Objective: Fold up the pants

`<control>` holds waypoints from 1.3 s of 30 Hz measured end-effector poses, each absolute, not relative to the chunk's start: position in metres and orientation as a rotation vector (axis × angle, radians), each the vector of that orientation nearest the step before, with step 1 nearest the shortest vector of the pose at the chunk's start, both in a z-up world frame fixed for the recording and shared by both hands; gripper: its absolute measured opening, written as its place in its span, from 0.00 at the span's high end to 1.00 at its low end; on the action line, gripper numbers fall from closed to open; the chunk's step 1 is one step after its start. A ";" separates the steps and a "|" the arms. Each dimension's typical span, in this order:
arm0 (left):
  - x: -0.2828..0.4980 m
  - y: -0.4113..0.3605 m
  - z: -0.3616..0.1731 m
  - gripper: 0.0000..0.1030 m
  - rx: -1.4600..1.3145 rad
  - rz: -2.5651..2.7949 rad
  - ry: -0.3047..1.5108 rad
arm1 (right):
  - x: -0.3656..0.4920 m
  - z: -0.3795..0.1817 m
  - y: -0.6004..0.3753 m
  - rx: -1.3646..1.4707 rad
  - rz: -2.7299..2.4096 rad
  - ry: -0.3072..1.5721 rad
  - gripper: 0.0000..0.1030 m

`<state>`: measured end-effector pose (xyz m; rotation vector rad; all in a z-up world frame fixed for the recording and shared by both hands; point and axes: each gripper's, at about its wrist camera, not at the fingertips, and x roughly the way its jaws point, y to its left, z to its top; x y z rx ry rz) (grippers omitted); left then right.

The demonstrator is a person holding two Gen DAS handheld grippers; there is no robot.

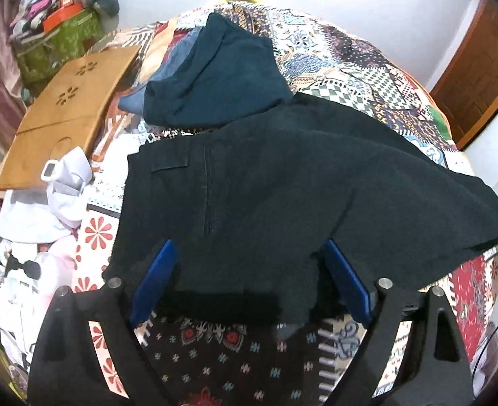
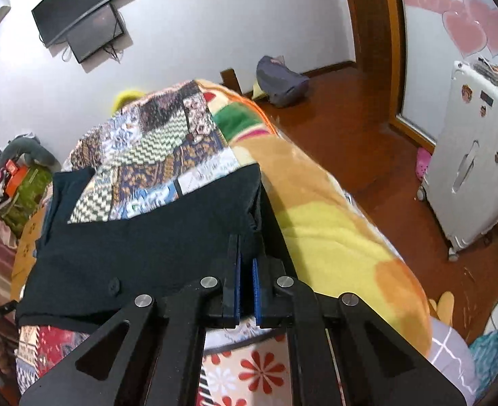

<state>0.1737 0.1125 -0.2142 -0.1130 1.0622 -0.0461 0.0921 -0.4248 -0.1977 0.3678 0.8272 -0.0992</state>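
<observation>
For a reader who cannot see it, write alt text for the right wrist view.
The right gripper, jaws nearly together, pinches an edge of the black pants spread on a patchwork bedspread. Beyond are a wall-mounted television and a wooden floor.

1. The pants (image 1: 282, 182) are dark, matt, napped cloth.
2. The bedspread (image 1: 350, 57) is printed cloth.
3. The board (image 1: 66, 108) looks like smooth wood.
4. The floor (image 2: 350, 128) is glossy, probably wood.
</observation>
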 end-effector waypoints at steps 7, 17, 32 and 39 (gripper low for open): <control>0.149 0.110 -0.217 0.12 -0.012 -0.048 1.062 | 0.079 -0.219 -0.426 0.380 -0.156 0.914 0.87; 0.144 0.061 -0.213 0.12 0.194 -0.101 1.004 | 0.075 -0.187 -0.368 0.227 0.023 0.878 0.65; 0.171 -0.026 -0.211 0.49 0.390 -0.273 0.937 | 0.132 -0.193 -0.207 -0.045 0.534 0.912 0.59; 0.170 -0.033 -0.206 0.90 0.309 -0.313 0.940 | 0.135 -0.205 -0.167 -0.118 0.651 0.934 0.59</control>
